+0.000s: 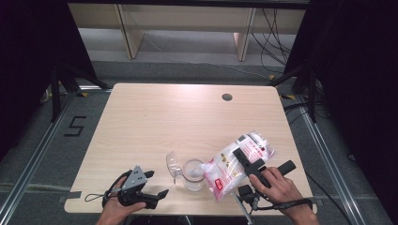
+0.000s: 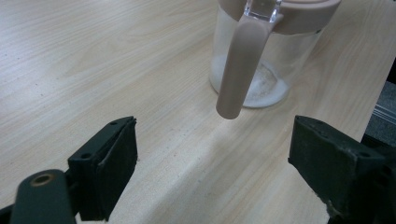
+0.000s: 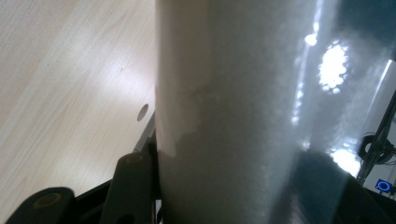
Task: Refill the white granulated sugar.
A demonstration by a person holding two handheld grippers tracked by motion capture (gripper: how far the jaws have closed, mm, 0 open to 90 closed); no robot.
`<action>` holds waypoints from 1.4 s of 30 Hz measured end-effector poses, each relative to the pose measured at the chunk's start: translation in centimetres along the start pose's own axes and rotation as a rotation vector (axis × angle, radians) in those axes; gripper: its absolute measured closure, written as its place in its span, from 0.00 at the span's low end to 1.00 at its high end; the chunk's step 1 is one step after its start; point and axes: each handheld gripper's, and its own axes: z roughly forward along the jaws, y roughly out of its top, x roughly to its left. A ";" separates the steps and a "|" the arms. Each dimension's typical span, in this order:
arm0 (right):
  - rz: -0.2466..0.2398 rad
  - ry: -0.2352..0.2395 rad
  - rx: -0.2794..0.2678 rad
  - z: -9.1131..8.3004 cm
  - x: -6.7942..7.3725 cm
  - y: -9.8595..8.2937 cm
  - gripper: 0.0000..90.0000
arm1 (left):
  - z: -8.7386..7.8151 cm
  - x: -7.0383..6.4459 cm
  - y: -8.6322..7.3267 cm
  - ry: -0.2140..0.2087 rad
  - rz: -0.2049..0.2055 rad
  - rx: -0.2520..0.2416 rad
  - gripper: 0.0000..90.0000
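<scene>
A clear jar (image 1: 193,175) stands near the table's front edge, with a clear lid flap (image 1: 172,164) raised at its left. In the left gripper view the jar (image 2: 275,70) has a beige rim and a hanging beige strap (image 2: 238,70), and a thin layer of white granules on its bottom. My left gripper (image 1: 157,183) (image 2: 215,144) is open just left of the jar, with nothing between its jaws. A plastic bag of white granules (image 1: 237,161) (image 3: 243,107) with a red label leans against the jar's right side. My right gripper (image 1: 247,161) (image 3: 233,186) is shut on the bag.
The wooden table (image 1: 155,117) has a round cable hole (image 1: 227,97) at the back right. Beyond it are wooden furniture legs (image 1: 129,37) and loose cables (image 1: 277,33) on the floor. Dark stands flank both sides.
</scene>
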 end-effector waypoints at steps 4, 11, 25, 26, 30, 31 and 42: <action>0.110 0.014 0.060 -0.4 0.7 0.1 0.61 | 0.0 0.0 0.0 0.003 -0.002 0.001 0.17; 0.081 0.013 0.049 -0.4 0.6 0.1 0.62 | -0.1 0.0 0.0 0.007 0.004 0.006 0.17; 0.081 0.001 0.049 -0.6 0.3 0.2 0.62 | -0.1 0.0 0.0 0.008 0.003 0.005 0.17; 0.082 0.003 0.048 -0.6 0.3 0.2 0.62 | -0.1 0.0 0.0 0.008 0.004 0.005 0.17; 0.085 0.005 0.051 -0.6 0.4 0.2 0.62 | -0.1 0.0 0.0 0.008 0.005 0.006 0.17; 0.087 0.005 0.049 -0.6 0.4 0.2 0.62 | -0.1 0.0 0.0 0.008 0.005 0.006 0.17; 0.093 0.002 0.054 -0.7 0.4 0.1 0.63 | -0.1 0.0 0.0 0.008 0.005 0.005 0.17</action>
